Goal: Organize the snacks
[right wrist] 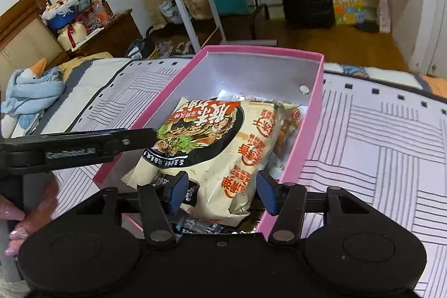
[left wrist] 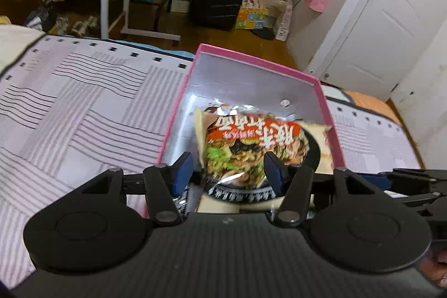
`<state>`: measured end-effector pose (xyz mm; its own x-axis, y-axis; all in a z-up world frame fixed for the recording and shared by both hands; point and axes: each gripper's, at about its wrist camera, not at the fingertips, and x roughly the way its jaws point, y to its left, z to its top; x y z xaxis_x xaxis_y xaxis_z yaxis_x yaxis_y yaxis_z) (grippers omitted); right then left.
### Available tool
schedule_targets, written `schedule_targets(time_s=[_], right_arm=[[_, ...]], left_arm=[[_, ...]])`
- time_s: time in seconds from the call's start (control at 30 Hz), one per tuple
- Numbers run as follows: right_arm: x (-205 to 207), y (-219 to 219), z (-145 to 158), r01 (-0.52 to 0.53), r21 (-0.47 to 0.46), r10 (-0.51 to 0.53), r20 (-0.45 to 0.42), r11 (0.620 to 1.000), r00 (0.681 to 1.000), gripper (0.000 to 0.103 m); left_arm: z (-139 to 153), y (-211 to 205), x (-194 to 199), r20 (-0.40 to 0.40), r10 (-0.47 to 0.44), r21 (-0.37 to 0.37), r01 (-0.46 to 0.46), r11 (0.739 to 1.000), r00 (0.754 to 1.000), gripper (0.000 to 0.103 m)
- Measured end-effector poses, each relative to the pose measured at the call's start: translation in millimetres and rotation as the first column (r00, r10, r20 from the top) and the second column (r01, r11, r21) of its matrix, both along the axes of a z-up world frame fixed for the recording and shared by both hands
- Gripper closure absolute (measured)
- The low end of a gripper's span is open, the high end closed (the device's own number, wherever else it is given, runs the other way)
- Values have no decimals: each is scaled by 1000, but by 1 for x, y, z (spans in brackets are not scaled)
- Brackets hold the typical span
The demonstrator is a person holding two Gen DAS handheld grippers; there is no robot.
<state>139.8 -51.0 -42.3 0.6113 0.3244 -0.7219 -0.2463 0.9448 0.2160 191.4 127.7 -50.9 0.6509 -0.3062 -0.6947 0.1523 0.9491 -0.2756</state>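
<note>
A: On the bed (right wrist: 377, 144), item one: pink box (right wrist: 313, 136), lid off, silver lining. Contents: noodle packet (right wrist: 220, 158), lying on top of other packets, its near end over the box's near wall.

B: Left gripper (left wrist: 227, 168)?

A: Blue fingers (left wrist: 183, 172) apart, one either side of the packet's near end. Neither pad seems to press on it. Right gripper (right wrist: 220, 193): fingers likewise apart, straddling the packet's near corner. I judge it released or nearly so.

B: Risks, listed.

A: One: packet sits proud and tilted on the heap, so it may slide over the near wall onto the bedcover once both grippers leave. Two: a finger could catch the wrapper on withdrawal and drag it back out. Three: the two grippers are close together and could knock each other, or nudge the light box on the soft bed.

B: Not catalogued?

A: Packets underneath: orange snack bag (right wrist: 290, 124) at the right, foil wrappers below, none readable. Box floor mostly covered. Left view is blurred, so contact at the pads is uncertain. Person: only fingertips (right wrist: 14, 214) show, at the edge of the right view.
</note>
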Motion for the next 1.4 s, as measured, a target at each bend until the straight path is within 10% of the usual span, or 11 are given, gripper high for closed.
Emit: schedule_targets(time_s=[0.53,1.4], right_arm=[[-116,-36,58,69,-107,-37,277,992,960,43],[-187,-65,47,302,-91,-266,282,949,922,27]], left_arm=[[55,-18,-101,104,-61,144,46,988,993,48],[59,-69,-199,148,-135,186,106,977,980,34]])
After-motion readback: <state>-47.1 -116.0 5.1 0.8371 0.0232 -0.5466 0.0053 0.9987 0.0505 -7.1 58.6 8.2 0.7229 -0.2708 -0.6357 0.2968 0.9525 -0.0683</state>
